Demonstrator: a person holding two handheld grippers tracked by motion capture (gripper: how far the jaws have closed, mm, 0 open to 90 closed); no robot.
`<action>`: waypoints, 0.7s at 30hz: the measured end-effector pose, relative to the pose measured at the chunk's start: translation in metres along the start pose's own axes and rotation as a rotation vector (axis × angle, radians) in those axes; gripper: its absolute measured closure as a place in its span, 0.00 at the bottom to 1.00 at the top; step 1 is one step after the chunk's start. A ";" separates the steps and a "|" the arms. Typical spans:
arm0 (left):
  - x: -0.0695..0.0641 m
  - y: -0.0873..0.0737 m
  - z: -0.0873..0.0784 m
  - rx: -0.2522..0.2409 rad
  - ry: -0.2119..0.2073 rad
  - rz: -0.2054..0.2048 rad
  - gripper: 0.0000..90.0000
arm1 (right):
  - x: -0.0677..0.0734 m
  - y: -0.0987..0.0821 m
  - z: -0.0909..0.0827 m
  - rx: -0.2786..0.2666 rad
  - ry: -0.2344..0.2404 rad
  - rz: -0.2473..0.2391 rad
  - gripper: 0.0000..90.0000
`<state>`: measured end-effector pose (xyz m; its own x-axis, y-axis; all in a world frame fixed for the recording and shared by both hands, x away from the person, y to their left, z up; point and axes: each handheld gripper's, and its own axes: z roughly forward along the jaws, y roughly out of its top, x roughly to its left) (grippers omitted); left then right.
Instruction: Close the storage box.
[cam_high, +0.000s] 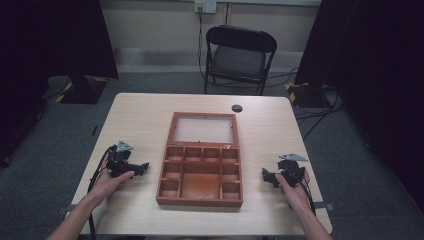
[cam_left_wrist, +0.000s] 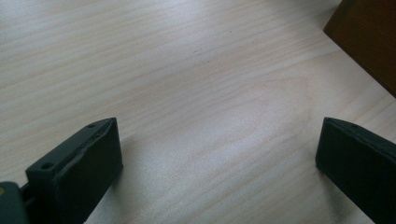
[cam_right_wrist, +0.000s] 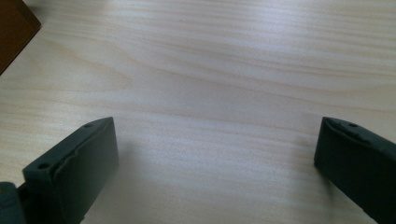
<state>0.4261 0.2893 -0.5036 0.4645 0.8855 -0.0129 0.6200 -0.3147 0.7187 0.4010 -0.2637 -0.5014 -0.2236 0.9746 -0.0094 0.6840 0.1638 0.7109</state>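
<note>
A brown wooden box lies open in the middle of the light wood table. Its glass-paned lid is laid flat toward the far side, and its several compartments look empty. My left gripper rests on the table just left of the box, jaws wide open over bare wood; a corner of the box shows at the upper right of the left gripper view. My right gripper rests on the table right of the box, also open with nothing between its jaws. A box corner shows at the upper left there.
A small dark round disc sits near the table's far edge. A black folding chair stands beyond the table. Dark curtains hang at both sides, and cables lie on the grey carpet at the right.
</note>
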 end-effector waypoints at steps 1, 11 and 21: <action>0.000 0.000 0.000 0.000 0.000 0.000 0.00 | 0.000 0.000 0.000 0.000 0.000 0.000 0.00; 0.001 -0.001 -0.007 0.048 0.019 -0.013 0.00 | 0.000 0.000 -0.002 0.015 0.004 -0.008 0.00; 0.004 0.003 -0.015 0.075 0.034 -0.006 0.20 | 0.003 0.003 -0.006 -0.004 -0.001 -0.013 0.16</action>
<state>0.4204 0.2968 -0.4912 0.4400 0.8980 0.0076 0.6690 -0.3334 0.6643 0.3986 -0.2615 -0.4953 -0.2315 0.9727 -0.0192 0.6785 0.1755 0.7133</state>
